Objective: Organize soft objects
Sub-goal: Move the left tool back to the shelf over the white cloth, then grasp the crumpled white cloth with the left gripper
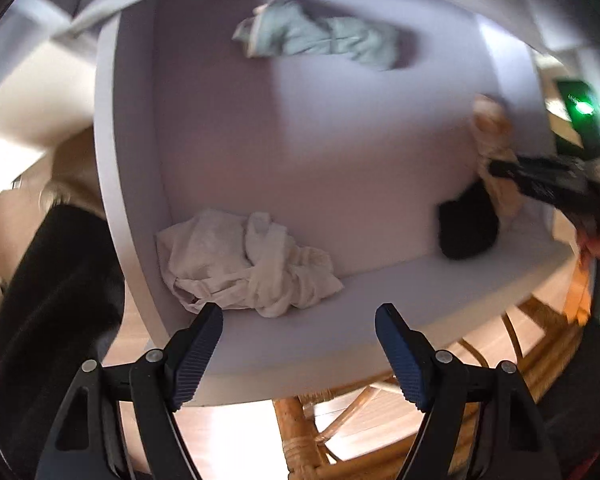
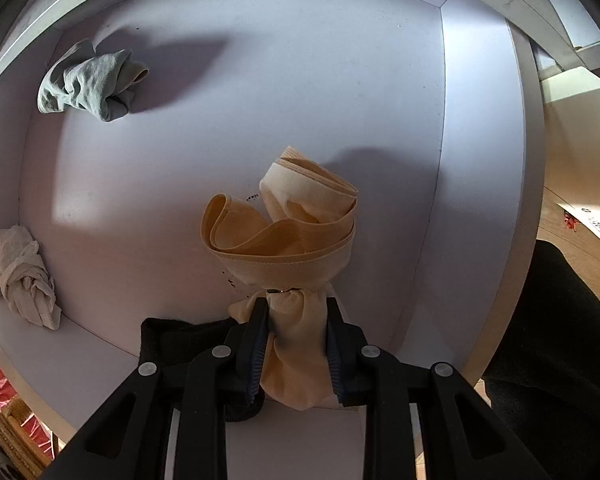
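Stocking (image 2: 296,332) between right fingers (image 2: 256,340)

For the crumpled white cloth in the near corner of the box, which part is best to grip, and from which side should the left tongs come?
Grip the twisted, knotted ridge in the middle of the white cloth, coming from above. That bunched part stands highest and is thick enough to pinch, while the edges lie flat on the box floor. The box wall stands close on one side, so a sideways approach looks blocked. The left tongs are open and empty just above it.
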`<state>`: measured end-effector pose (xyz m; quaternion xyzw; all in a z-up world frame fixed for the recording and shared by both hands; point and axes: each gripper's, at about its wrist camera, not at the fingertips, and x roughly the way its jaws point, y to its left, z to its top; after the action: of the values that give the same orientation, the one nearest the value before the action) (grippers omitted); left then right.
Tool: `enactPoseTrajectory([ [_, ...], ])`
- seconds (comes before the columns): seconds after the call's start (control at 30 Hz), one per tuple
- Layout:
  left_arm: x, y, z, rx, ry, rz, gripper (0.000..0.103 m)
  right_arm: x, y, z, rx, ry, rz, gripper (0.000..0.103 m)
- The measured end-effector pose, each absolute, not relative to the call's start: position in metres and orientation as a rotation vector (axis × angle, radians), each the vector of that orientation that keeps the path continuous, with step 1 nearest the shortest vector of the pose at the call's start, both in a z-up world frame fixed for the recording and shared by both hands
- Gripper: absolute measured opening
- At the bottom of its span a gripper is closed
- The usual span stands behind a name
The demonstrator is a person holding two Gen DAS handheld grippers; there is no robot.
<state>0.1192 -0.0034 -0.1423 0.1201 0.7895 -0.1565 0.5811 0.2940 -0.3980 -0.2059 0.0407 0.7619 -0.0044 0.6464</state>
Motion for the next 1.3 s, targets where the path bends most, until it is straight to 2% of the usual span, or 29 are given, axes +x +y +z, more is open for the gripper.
enactPoseTrajectory([
  [0.13, 0.117, 0.01, -0.161, 0.181, 1.914, -0.253, 0.086, 0.295, -0.395, -0.206, 0.093, 1.733, -0.007, 0.026],
  [0.37, 0.122, 0.024, -0.185, 0.076, 1.922, -0.134, 0.086, 0.294, -0.395, -0.206, 0.097, 1.731, -0.002, 0.026],
  [0.53, 0.127, 0.024, -0.204, 0.099, 1.924, -0.12, 0.073, 0.294, -0.399, -0.207, 0.098, 1.731, -0.001, 0.026],
  [0.63, 0.129, 0.012, -0.206, 0.204, 1.885, -0.168, 0.072, 0.293, -0.398, -0.207, 0.098, 1.731, -0.001, 0.026],
  [0.8, 0.129, -0.028, -0.191, 0.357, 1.717, -0.368, 0.071, 0.294, -0.399, -0.207, 0.102, 1.732, -0.004, 0.026],
  [0.83, 0.129, -0.034, -0.188, 0.375, 1.686, -0.388, 0.072, 0.294, -0.399, -0.207, 0.1, 1.732, -0.004, 0.026],
  [0.93, 0.126, -0.045, -0.185, 0.442, 1.631, -0.403, 0.086, 0.293, -0.399, -0.209, 0.102, 1.732, -0.005, 0.026],
  [1.03, 0.124, -0.045, -0.191, 0.434, 1.653, -0.398, 0.086, 0.293, -0.4, -0.21, 0.103, 1.734, -0.006, 0.026],
  [1.17, 0.128, -0.037, -0.198, 0.38, 1.667, -0.36, 0.084, 0.295, -0.398, -0.21, 0.096, 1.736, -0.005, 0.026],
  [1.27, 0.135, -0.031, -0.196, 0.337, 1.654, -0.343, 0.075, 0.295, -0.398, -0.21, 0.096, 1.736, -0.005, 0.026],
  [1.3, 0.139, -0.028, -0.195, 0.321, 1.644, -0.335, 0.074, 0.295, -0.397, -0.21, 0.095, 1.736, -0.005, 0.026],
])
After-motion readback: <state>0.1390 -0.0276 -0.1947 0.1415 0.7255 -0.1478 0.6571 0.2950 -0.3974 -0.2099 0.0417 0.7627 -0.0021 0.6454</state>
